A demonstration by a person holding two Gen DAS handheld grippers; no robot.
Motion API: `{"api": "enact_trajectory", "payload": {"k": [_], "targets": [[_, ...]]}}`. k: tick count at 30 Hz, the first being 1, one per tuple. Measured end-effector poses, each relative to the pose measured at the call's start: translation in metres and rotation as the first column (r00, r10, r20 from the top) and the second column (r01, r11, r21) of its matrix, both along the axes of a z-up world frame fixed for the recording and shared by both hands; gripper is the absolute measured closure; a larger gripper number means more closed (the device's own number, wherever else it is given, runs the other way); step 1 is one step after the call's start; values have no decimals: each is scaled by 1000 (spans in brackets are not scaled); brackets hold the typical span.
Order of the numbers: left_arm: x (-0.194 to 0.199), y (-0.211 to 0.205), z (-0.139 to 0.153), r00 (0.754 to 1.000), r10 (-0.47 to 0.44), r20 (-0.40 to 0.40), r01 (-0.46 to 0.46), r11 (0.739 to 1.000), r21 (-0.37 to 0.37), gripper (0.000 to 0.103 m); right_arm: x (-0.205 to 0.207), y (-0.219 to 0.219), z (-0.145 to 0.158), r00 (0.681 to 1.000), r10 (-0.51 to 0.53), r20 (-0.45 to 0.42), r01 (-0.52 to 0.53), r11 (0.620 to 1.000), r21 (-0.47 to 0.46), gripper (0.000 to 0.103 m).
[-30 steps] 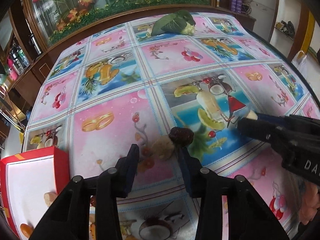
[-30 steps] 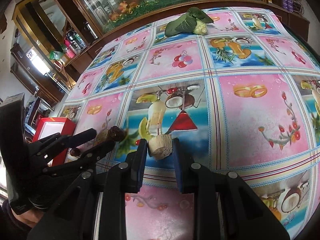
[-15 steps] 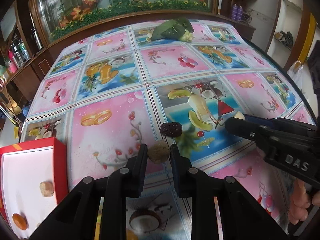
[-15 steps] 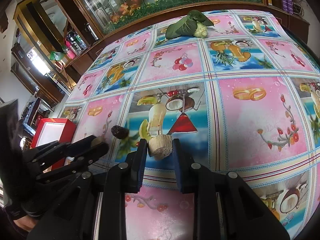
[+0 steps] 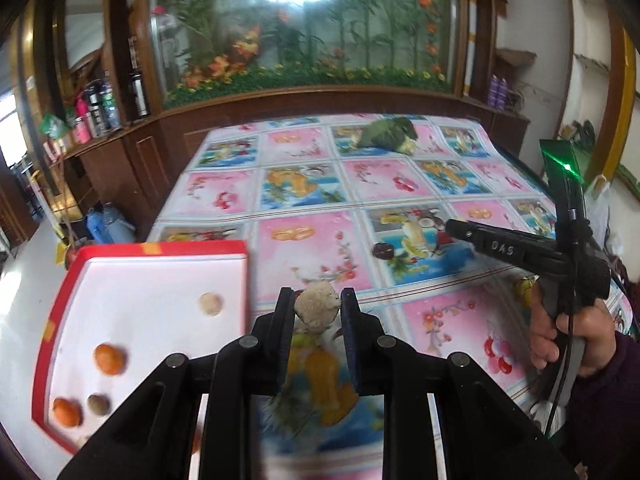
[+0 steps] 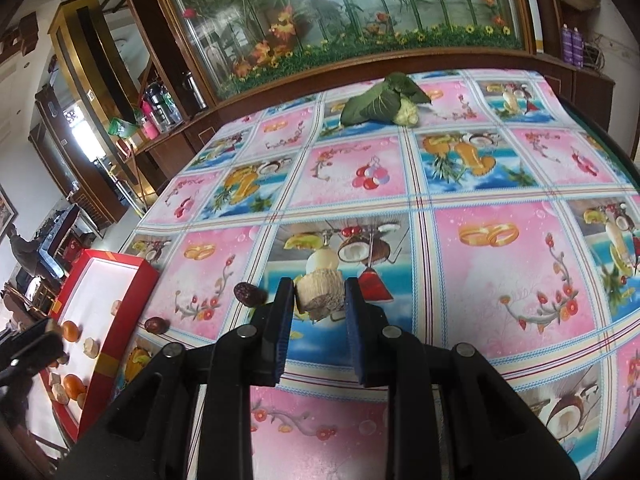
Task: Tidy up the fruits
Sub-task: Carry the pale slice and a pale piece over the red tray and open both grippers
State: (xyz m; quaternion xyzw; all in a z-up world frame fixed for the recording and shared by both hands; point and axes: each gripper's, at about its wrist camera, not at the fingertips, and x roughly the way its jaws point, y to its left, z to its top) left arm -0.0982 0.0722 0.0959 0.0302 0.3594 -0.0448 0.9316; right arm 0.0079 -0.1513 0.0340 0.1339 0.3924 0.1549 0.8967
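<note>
Here, a rough beige lump (image 5: pixel 318 306) is clamped between the fingers of the left gripper (image 5: pixel 316 312), lifted clear of the patterned tablecloth (image 5: pixel 312 184). At 9 o'clock of it lies the red box (image 5: pixel 160 247), in whose white inside two orange fruits (image 5: pixel 109 359), a pale round piece (image 5: pixel 209 303) and a brownish one (image 5: pixel 98 404) are seen. A dark date (image 5: pixel 383 251) rests on the cloth at 1 o'clock of the held lump. The right gripper (image 6: pixel 316 300) is closed on a pale ridged chunk (image 6: pixel 320 294). At its 9 o'clock a dark date (image 6: pixel 245 293) lies on the cloth, a second date (image 6: pixel 154 325) beside the box wall (image 6: pixel 116 328). A leafy cauliflower (image 6: pixel 384 100) sits at 12 o'clock, well apart.
</note>
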Motion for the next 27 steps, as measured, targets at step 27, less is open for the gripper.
{"api": "enact_trajectory", "payload": {"k": [27], "targets": [[-66, 171, -20, 923, 384, 30, -383, 923, -31, 81, -72, 178, 43, 937, 312, 156, -324, 944, 60, 75]]}}
